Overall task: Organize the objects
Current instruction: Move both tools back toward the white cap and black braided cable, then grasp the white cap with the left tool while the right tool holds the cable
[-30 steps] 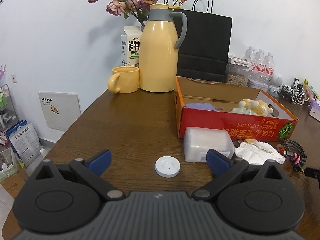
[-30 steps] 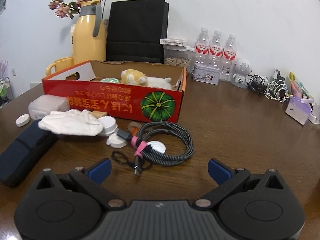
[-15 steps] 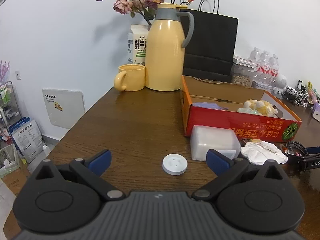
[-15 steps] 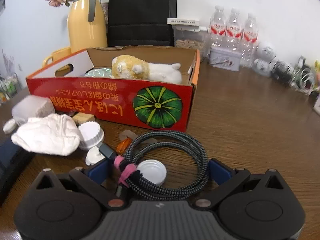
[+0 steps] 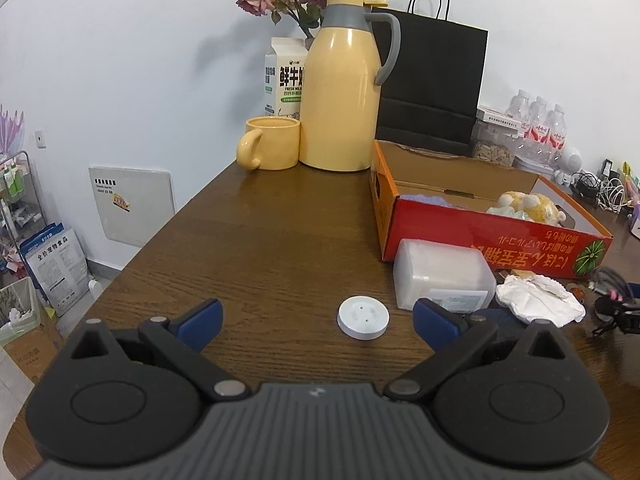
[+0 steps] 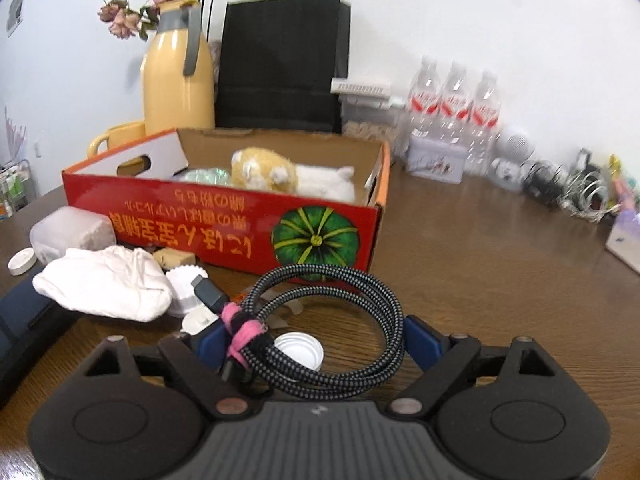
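- Right gripper: jaws wide and closing around the coiled braided cable lying on the table; pad contact impossible to tell.
- Cable just in front of the red box, box at twelve o'clock from it; white cloth at nine o'clock.
- Left gripper: jaws wide apart, holding nothing; white round cap on the wood between the fingers.

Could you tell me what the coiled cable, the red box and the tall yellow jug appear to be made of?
Coiled cable: seemingly a braided fabric sleeve, from its black-and-white woven pattern, bound by a pink strap.
Red box: cardboard, printed glossy red outside; bare brown board shows inside.
Yellow jug: smooth, slightly shiny shell, plastic or painted metal; grey handle looks plastic.
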{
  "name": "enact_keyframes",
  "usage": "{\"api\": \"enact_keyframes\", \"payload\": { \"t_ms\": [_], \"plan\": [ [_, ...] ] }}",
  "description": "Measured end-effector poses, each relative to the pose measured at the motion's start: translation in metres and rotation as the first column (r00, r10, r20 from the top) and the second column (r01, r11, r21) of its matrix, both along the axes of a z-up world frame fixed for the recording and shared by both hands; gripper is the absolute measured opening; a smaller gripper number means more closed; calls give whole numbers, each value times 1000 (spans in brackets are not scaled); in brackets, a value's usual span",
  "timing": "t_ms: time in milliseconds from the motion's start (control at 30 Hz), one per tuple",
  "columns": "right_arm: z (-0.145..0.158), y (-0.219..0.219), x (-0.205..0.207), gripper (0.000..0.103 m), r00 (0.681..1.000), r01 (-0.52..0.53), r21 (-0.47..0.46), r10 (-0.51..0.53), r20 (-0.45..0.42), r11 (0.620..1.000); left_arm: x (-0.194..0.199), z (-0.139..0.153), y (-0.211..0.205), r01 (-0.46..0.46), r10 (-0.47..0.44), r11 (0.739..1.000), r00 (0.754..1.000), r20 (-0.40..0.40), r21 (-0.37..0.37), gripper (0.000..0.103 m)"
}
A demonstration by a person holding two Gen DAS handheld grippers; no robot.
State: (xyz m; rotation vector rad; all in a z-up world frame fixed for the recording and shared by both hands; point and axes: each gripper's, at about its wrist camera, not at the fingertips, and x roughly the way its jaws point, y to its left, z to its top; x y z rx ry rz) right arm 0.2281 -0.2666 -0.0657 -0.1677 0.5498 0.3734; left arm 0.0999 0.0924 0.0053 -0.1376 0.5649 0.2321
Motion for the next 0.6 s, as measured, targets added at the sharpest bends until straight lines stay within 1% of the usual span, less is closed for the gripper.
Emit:
{"api": "enact_keyframes", "payload": {
  "t_ms": [167, 333, 467, 600],
  "plan": [
    [7, 5, -29, 88, 998, -6, 16, 5, 55, 1000, 2, -6, 0, 7, -7, 1000, 1000, -14, -5, 103],
    [13, 20, -55, 88, 995, -25, 49, 20, 98, 998, 7, -16, -4, 17, -17, 1000, 999, -39, -2, 103],
    [11, 36, -61, 88, 993, -35, 33, 31, 114, 999, 12, -20, -10, 33, -33, 999, 998, -51, 5, 103],
    [12, 42, -64, 88, 992, -34, 23, 31, 120, 999, 21, -25, -12, 42, -41, 999, 997, -66, 15, 103]
  ]
}}
